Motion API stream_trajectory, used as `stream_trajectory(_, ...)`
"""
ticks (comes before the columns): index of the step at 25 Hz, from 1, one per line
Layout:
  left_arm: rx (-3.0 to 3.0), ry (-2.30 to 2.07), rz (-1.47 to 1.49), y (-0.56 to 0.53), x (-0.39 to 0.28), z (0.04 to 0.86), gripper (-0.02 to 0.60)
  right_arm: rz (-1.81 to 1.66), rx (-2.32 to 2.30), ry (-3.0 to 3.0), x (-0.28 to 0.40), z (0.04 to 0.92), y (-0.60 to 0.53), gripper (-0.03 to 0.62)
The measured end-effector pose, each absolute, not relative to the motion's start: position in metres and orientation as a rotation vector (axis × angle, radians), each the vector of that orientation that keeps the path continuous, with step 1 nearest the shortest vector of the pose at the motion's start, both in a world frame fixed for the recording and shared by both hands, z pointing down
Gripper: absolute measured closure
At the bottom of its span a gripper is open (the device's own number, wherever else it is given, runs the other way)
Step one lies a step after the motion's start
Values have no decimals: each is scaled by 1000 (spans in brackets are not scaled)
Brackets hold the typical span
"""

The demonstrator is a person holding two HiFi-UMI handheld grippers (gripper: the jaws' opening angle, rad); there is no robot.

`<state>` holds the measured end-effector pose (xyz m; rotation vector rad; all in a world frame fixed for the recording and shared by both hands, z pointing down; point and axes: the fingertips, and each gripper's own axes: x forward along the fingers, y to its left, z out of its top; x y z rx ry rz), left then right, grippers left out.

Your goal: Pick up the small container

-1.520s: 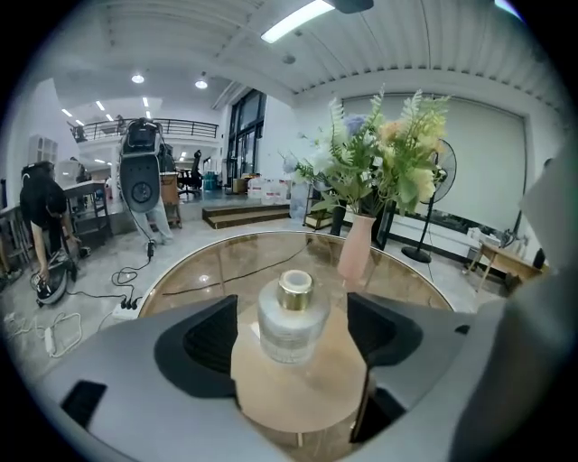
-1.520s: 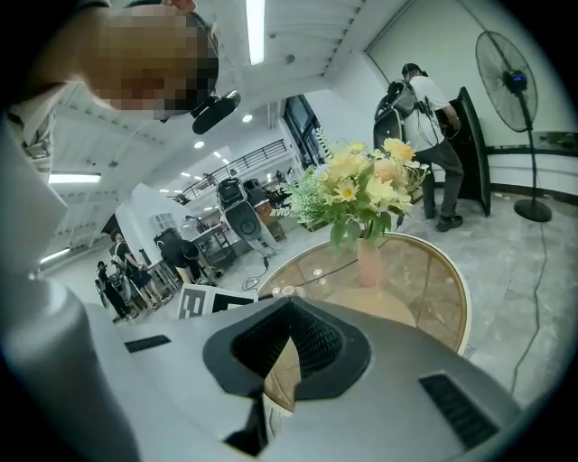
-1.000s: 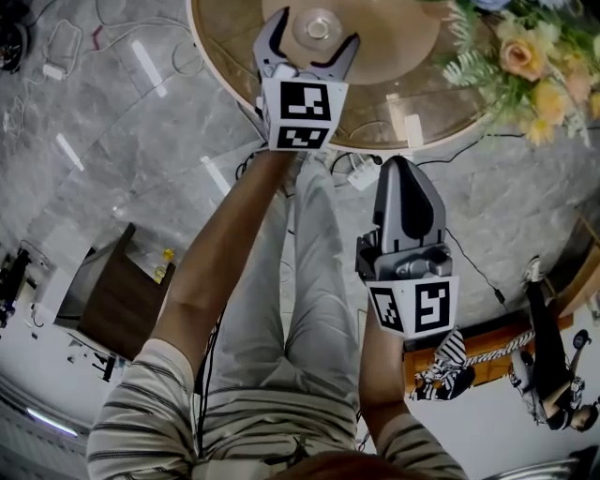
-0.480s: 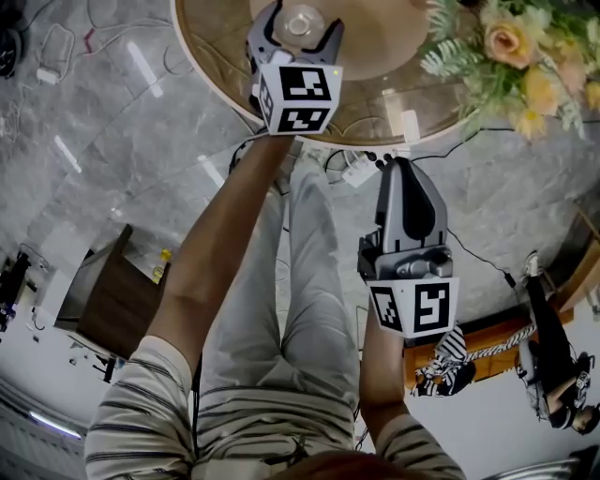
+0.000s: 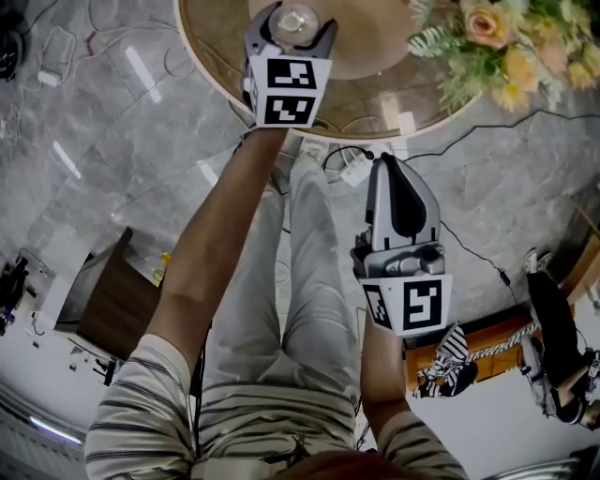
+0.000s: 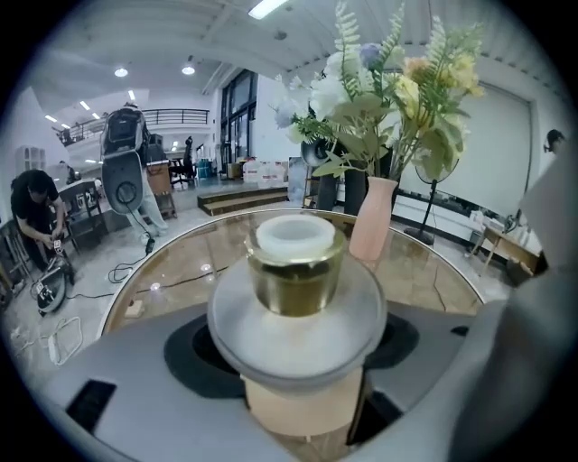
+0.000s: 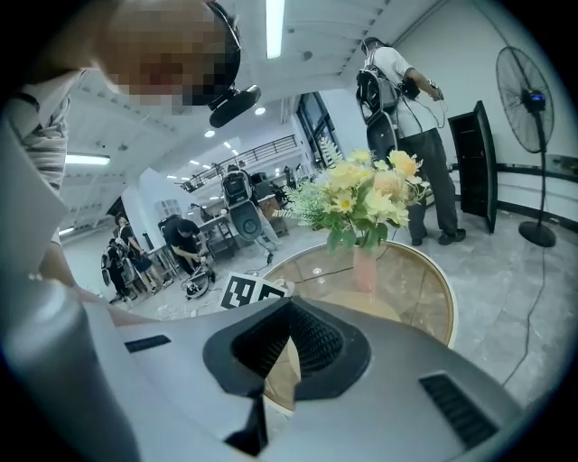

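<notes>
The small container (image 5: 298, 19) (image 6: 295, 271) has a white cap, a gold collar and a wide frosted body. It stands on a beige round mat (image 5: 384, 52) on the round table (image 5: 211, 66). My left gripper (image 5: 292, 22) reaches over the table edge with one jaw on each side of the container. Its jaws are closing, and I see no pad pressing on the container. My right gripper (image 5: 398, 173) (image 7: 284, 361) hangs in the air short of the table, lower right of the left one, shut and empty.
A pink vase (image 6: 372, 226) of flowers (image 5: 497, 47) stands on the table to the right of the container. Cables and a power strip (image 5: 356, 171) lie on the floor under the table edge. A brown cabinet (image 5: 117, 300) stands at the left. People stand in the background.
My left gripper has pushed forward, so the container now sits deeper between its jaws, which have drawn closer together. The right gripper has barely shifted.
</notes>
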<state>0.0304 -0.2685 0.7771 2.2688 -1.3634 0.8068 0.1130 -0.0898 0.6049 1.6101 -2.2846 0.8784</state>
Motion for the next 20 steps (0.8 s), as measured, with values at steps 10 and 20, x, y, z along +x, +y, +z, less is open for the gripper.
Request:
stream_trajectory(10, 2328, -1344, 769, -246, 18, 688, 252, 793, 1681, -2318, 106, 540, -89, 585)
stream_trajectory(20, 2371, -1351, 671, -212, -1, 572, 252, 706, 1721, -2355, 94, 467, -59, 585)
